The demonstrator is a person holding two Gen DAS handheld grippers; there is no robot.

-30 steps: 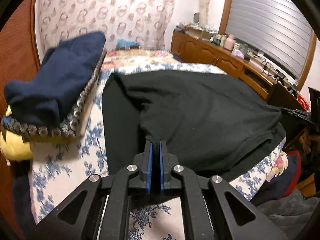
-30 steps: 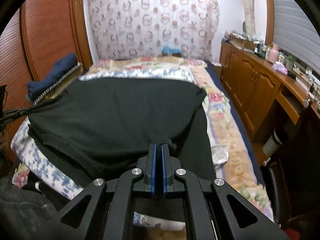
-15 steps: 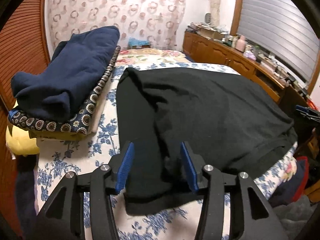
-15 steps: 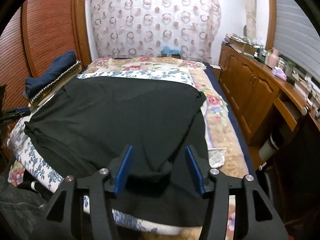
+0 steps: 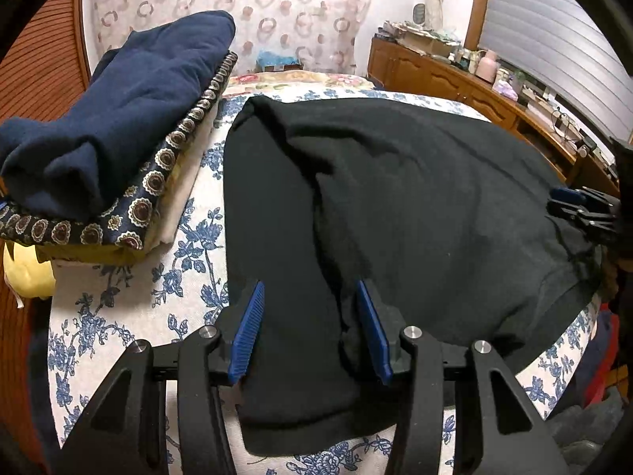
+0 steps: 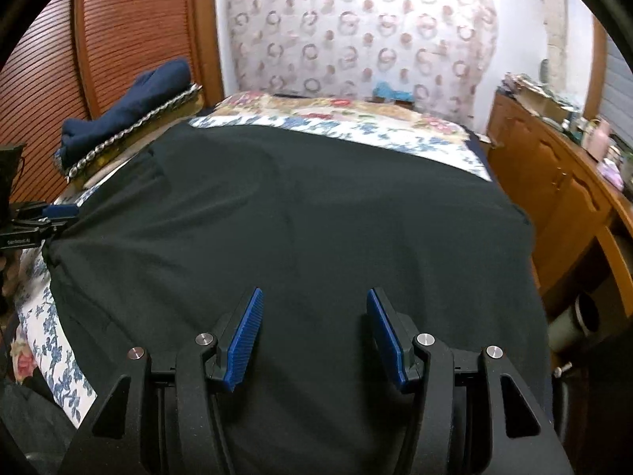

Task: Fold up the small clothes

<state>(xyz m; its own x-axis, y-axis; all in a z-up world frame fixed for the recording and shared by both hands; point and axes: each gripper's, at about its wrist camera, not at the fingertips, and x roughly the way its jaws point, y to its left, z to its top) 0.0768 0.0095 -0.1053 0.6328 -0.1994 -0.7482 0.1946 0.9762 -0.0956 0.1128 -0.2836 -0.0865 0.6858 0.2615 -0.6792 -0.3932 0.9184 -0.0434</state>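
Black knit garment [image 5: 415, 206] spreads across frame centre; folded strip runs lengthwise between spread left gripper [image 5: 312, 328] pads, apparently untouched. Right gripper [image 6: 314, 332] spread above cloth.

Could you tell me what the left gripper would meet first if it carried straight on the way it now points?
Most likely the black garment lying on the bed: the open left gripper already straddles its near fold, though depth is hard to judge.
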